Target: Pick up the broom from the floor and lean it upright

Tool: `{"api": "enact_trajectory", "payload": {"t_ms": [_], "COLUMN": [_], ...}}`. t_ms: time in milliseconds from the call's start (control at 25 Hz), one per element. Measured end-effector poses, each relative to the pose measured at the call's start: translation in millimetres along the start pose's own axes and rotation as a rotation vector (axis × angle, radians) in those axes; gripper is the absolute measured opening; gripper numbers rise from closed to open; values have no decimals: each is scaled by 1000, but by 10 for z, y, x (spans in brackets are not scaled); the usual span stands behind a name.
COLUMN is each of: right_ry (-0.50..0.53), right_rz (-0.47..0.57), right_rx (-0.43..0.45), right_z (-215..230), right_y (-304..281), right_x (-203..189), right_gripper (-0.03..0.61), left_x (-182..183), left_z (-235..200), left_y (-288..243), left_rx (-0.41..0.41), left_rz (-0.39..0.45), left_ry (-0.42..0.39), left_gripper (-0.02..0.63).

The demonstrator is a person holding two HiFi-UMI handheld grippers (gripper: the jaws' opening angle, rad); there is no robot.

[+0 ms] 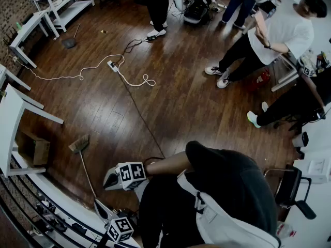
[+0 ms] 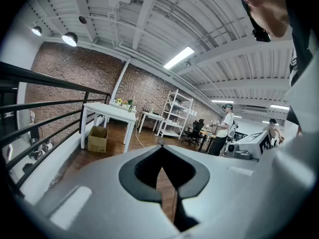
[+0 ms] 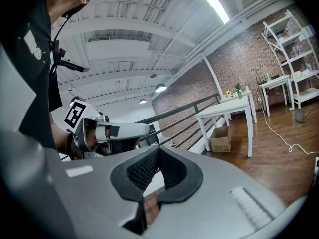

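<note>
The straw-bristled, thin-handled broom [image 1: 79,144] lies flat on the dark wooden floor [image 1: 155,102], its handle end near the left hand-held gripper [image 1: 98,203]. That one and the right hand-held gripper [image 1: 106,183] are both clenched, empty. A pinch at the handle's tip risks the broom pivoting and slipping free.

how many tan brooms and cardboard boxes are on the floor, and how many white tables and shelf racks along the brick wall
tan-bristled broom with thin handle: 1
brown cardboard box: 1
white rectangular tables: 2
white metal shelf rack: 1
total: 5
</note>
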State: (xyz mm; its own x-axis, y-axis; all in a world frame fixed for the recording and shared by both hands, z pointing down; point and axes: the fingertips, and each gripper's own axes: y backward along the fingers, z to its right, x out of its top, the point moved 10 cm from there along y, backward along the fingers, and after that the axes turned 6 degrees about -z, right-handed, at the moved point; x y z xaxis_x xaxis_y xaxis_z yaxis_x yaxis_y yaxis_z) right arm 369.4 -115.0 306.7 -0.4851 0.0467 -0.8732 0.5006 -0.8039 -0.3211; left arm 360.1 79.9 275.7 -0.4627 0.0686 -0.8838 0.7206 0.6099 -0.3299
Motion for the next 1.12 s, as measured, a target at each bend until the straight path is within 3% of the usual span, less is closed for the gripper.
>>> {"api": "enact_trajectory", "payload": {"t_ms": [640,1120], "right_ry": [18,45], "right_rz": [-21,-66], "right_rx": [-15,-57], "right_z": [17,490], "right_y": [-110,-888], "right_x": [-18,450], "right_gripper": [3,3], "left_x": [-60,380], "left_z": [-76,-837], "left_y": [-27,-623], "left_rx": [-19,-92], "left_rz": [-25,-75], "left_ry": [4,5], "left_gripper": [20,20]}}
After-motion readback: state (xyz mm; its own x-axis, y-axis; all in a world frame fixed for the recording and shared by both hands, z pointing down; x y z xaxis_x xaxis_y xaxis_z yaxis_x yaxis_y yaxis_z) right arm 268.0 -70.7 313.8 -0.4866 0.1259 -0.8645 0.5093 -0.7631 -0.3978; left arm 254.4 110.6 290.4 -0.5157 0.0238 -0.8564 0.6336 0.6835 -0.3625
